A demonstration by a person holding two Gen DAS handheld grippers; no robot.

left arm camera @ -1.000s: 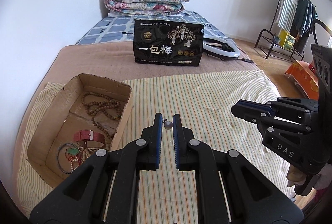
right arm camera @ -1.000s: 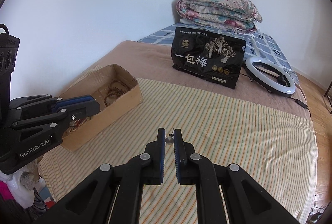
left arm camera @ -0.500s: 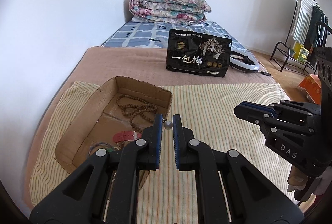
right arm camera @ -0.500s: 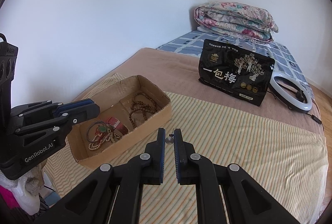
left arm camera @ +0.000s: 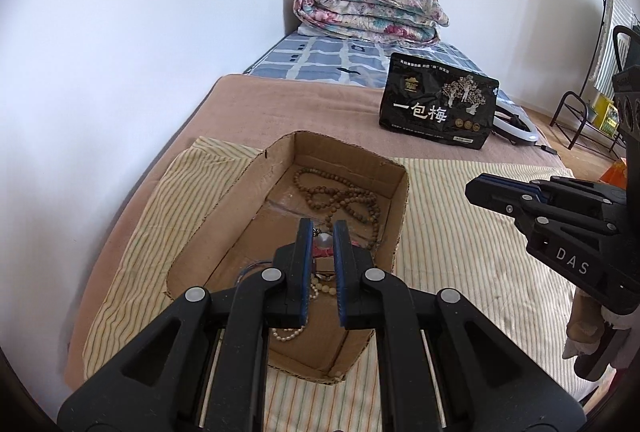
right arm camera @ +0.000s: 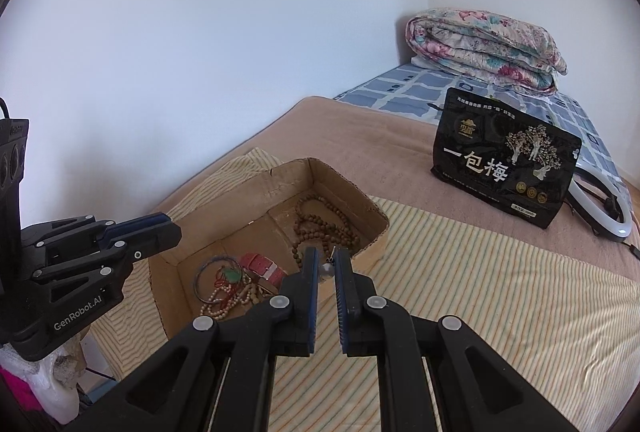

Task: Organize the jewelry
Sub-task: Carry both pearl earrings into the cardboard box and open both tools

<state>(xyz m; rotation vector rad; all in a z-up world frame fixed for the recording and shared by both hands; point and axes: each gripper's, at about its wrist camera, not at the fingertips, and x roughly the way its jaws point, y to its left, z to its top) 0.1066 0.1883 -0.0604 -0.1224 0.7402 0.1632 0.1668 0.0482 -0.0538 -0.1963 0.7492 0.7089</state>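
Observation:
An open cardboard box [left arm camera: 240, 216] [right arm camera: 260, 187] sits on the striped cloth. It holds a brown bead necklace [left arm camera: 340, 195] [right arm camera: 320, 228], a red watch strap [right arm camera: 262, 266], a bangle with a green pendant [right arm camera: 228, 274] and pale beads [left arm camera: 288, 332]. My left gripper [left arm camera: 323, 240] is shut on a small pearl earring, held over the box. My right gripper [right arm camera: 326, 271] is shut on a second pearl earring at the box's near right wall. Each gripper shows in the other's view: right [left arm camera: 540, 207], left [right arm camera: 100, 244].
A black snack bag [left arm camera: 438, 107] [right arm camera: 504, 159] stands behind the box on the brown blanket. A white ring light [right arm camera: 600, 203] lies beside it. A folded floral quilt [left arm camera: 368, 11] lies at the bed's far end. A clothes rack [left arm camera: 600, 71] stands at the right.
Both grippers have moved left toward the box, still holding their earrings. The left one now hangs over the box interior; the right one has reached the box's wall.

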